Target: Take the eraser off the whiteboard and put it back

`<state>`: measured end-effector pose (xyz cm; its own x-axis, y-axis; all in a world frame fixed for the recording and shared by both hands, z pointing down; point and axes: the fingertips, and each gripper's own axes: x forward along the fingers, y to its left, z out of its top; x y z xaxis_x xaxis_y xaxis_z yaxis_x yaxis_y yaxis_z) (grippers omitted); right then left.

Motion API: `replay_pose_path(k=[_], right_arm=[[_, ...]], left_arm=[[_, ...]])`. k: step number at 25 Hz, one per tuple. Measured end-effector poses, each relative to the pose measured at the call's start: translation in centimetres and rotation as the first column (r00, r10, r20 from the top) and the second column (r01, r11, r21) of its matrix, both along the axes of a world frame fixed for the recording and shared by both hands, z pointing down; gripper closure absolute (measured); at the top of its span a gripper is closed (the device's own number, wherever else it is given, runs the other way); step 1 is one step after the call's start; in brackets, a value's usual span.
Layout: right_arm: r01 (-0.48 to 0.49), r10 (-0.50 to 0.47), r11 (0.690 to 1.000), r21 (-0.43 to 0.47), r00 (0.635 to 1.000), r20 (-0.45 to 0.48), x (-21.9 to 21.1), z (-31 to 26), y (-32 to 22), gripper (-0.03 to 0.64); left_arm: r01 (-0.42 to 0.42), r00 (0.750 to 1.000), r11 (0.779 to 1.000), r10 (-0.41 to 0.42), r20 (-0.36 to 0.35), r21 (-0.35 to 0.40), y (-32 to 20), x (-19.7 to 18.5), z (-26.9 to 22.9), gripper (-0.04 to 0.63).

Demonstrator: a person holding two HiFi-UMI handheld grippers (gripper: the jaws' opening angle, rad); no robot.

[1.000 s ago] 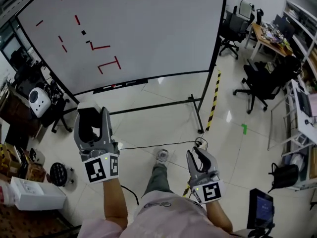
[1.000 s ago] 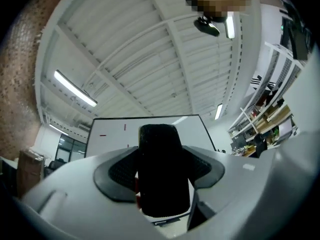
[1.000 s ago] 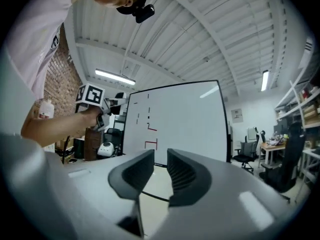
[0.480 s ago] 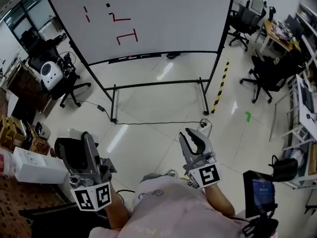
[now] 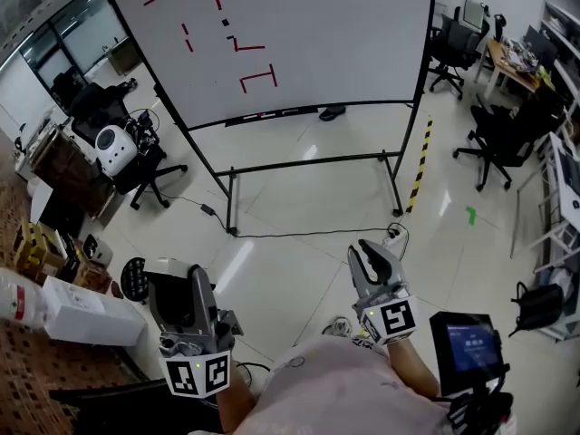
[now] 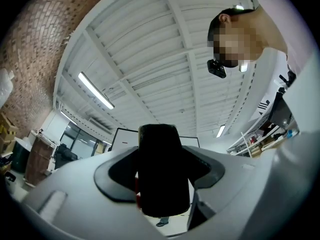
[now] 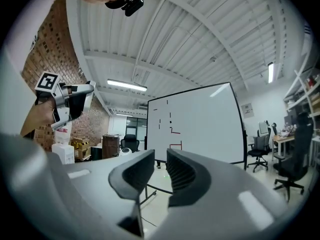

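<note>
My left gripper [image 5: 178,286] is at the lower left of the head view, shut on a black eraser [image 5: 174,304]. In the left gripper view the eraser [image 6: 162,176] stands upright between the jaws and hides much of what lies ahead. The whiteboard [image 5: 308,43] stands on its wheeled frame several steps away, with red strokes [image 5: 258,78] and a small black mark [image 5: 226,23] on it. My right gripper [image 5: 373,259] hangs at the lower right. Its jaws are closing to a narrow gap, and nothing is between them [image 7: 160,160]. The right gripper view also shows the left gripper [image 7: 70,103] raised at the left.
The whiteboard's tray [image 5: 272,113] holds markers. Office chairs [image 5: 494,134] and desks stand at the right, a white round device [image 5: 114,140] on a chair at the left, boxes [image 5: 86,314] near the brick wall. A cable [image 5: 308,235] runs across the tiled floor.
The whiteboard now lies farther off than a second ago. My left gripper, still holding the eraser, has dropped to the lower left. The right gripper has stayed low at the right.
</note>
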<state>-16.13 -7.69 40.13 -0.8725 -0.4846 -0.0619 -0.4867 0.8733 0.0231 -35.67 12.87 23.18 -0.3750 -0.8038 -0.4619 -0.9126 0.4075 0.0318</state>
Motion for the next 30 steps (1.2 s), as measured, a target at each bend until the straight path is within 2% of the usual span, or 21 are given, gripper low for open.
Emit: replay_pose_path(k=[7,9,12,15,22,30], right_arm=[[0.017,-0.016,1.000,0.024,0.999,-0.035,-1.9,0.3,3.4,0.538],[0.007,-0.007,1.000,0.027,0.999,-0.034,-1.7,0.1,3.2,0.538],[-0.008,0.009,1.000,0.026,1.000,-0.025,-1.5,-0.4,2.8,0.538],[-0.013,0.014,0.999,0.037,1.000,-0.025,-1.5,-0.6,2.8,0.540],[-0.020,0.021,0.999,0.049,1.000,-0.021,-1.8,-1.2,1.8,0.541],[-0.020,0.021,0.999,0.030,0.999,-0.045,-0.2,-0.4,-3.2,0.541]], left_arm=[[-0.025,0.998,0.999,0.024,-0.051,-0.025,1.2,-2.1,2.1,0.322],[-0.055,0.997,0.998,0.055,-0.055,-0.003,0.8,-1.9,2.1,0.322],[-0.080,0.996,0.996,0.081,-0.027,0.037,0.7,-1.4,1.4,0.319],[-0.074,0.997,0.997,0.074,0.008,0.029,0.4,-1.1,1.1,0.318],[-0.094,0.996,0.995,0.094,-0.011,0.037,-1.0,-1.5,1.4,0.318],[-0.068,0.997,0.998,0.068,-0.026,-0.001,-9.3,-3.1,0.8,0.318]])
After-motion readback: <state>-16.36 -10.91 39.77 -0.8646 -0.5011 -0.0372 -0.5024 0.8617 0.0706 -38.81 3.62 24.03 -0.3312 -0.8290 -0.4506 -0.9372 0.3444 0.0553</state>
